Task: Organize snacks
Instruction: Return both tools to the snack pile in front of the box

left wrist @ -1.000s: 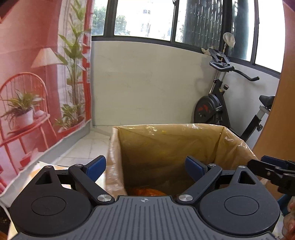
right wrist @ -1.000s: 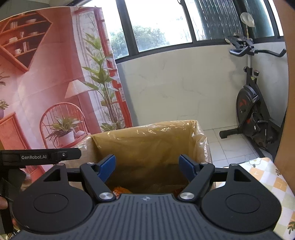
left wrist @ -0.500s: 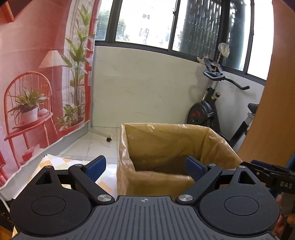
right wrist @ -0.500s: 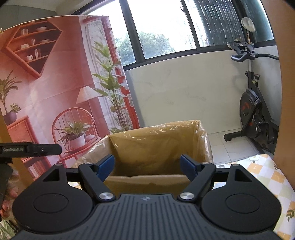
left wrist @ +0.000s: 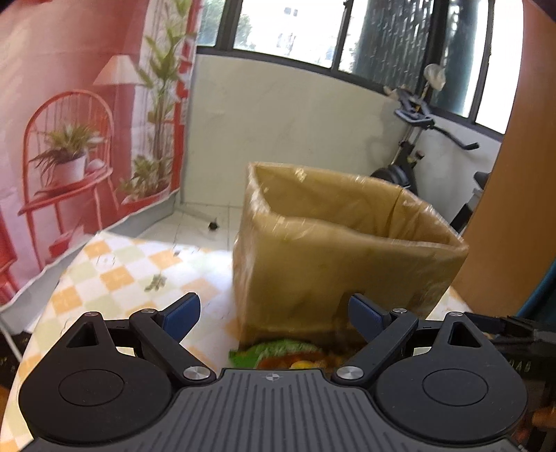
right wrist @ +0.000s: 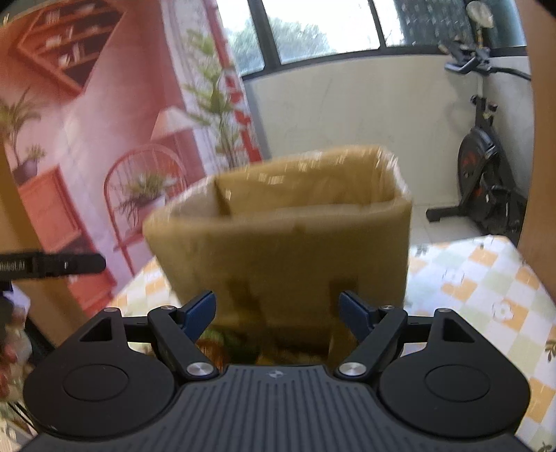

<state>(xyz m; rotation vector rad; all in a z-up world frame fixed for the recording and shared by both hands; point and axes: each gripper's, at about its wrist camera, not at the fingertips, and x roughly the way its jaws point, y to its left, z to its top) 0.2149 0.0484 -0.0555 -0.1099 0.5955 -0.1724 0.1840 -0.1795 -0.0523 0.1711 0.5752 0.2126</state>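
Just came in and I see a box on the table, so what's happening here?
A person holds a two-finger gripper in each hand, sorting snacks. Both the left gripper and the right gripper are open and empty, pointed at the plastic-lined cardboard box on the checked tablecloth. A green snack packet lies in front of the box, not yet picked up.

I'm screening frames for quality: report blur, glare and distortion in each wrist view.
Left wrist: cardboard box mildly smeared, windows blown out, fisheye bending at the edges. Right wrist: heavier motion blur on the box and backdrop; right gripper stays sharp.
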